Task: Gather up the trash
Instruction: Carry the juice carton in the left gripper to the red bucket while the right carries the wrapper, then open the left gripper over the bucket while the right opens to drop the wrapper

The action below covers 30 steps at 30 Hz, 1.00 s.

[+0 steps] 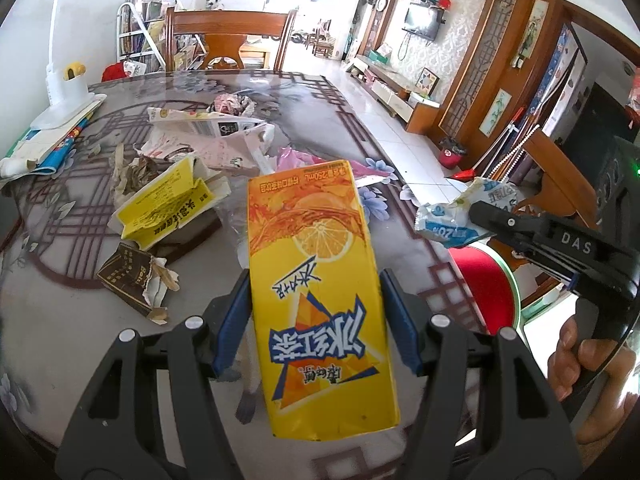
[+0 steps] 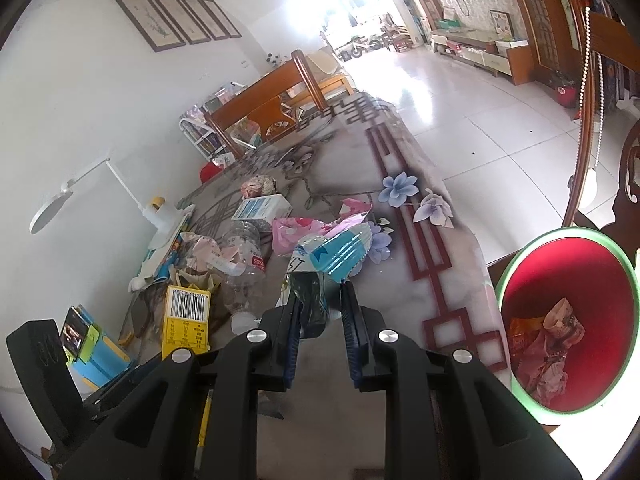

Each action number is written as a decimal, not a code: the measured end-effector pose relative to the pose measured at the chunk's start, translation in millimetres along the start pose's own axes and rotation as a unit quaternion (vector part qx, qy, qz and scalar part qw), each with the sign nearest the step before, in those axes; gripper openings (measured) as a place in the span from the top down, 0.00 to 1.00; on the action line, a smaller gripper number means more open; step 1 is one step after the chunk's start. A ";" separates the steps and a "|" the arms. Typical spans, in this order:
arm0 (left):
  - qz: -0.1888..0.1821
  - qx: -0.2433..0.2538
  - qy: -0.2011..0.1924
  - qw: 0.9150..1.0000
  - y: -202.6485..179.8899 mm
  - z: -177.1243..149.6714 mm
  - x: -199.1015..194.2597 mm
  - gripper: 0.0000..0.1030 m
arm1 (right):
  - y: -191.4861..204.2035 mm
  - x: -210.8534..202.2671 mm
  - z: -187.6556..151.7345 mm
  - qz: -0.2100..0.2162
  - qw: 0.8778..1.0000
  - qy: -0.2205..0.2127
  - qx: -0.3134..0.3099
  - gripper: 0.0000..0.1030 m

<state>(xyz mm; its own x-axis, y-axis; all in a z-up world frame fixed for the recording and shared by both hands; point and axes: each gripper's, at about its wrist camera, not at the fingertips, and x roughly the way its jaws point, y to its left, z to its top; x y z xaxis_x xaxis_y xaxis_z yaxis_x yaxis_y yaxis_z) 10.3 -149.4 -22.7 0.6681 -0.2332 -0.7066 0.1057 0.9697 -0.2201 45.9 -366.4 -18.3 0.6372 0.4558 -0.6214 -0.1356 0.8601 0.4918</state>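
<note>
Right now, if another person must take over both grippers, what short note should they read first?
Left gripper: jaws shut on the tall yellow-orange iced-tea carton, held above the table.
Right gripper: jaws shut on the crumpled blue-and-white plastic wrapper.
Red bin with green rim stands beside the table's edge, below the right gripper's side; some wrappers already lie inside.
Left on the glass-topped patterned table: clear plastic bottle, torn yellow box, small dark torn box, pink plastic bag, white-blue carton, paper scraps.
Next, probably: drop both held pieces in the bin.

The orange drink carton (image 1: pixel 320 300) reads "250mL" upside down — "DAS" marks the right gripper (image 1: pixel 576 242); the blue-white wrapper (image 1: pixel 452 220) shows "20%".
</note>
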 end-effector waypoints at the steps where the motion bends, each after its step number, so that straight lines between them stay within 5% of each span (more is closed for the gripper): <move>1: -0.002 0.001 0.000 1.000 -0.9 0.1 0.1 0.41 | -1.4 -0.8 0.3 -0.001 1.000 -0.001 0.002 0.82; 18: -0.036 0.031 0.022 0.999 -34.6 2.7 15.5 0.41 | -24.8 -19.3 7.8 -0.022 0.999 -0.019 0.032 0.81; 30: -0.112 0.077 0.060 0.989 -109.5 9.2 53.1 0.41 | -95.1 -66.4 18.2 -0.108 0.987 -0.070 0.100 0.81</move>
<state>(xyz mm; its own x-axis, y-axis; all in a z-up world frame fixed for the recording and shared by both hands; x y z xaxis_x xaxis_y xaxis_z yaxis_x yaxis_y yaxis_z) 41.0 -267.3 -29.9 0.5239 -0.4420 -0.7282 0.3586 0.8898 -0.2821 30.3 -482.6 -12.7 0.7357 0.2178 -0.6413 0.1591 0.8649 0.4761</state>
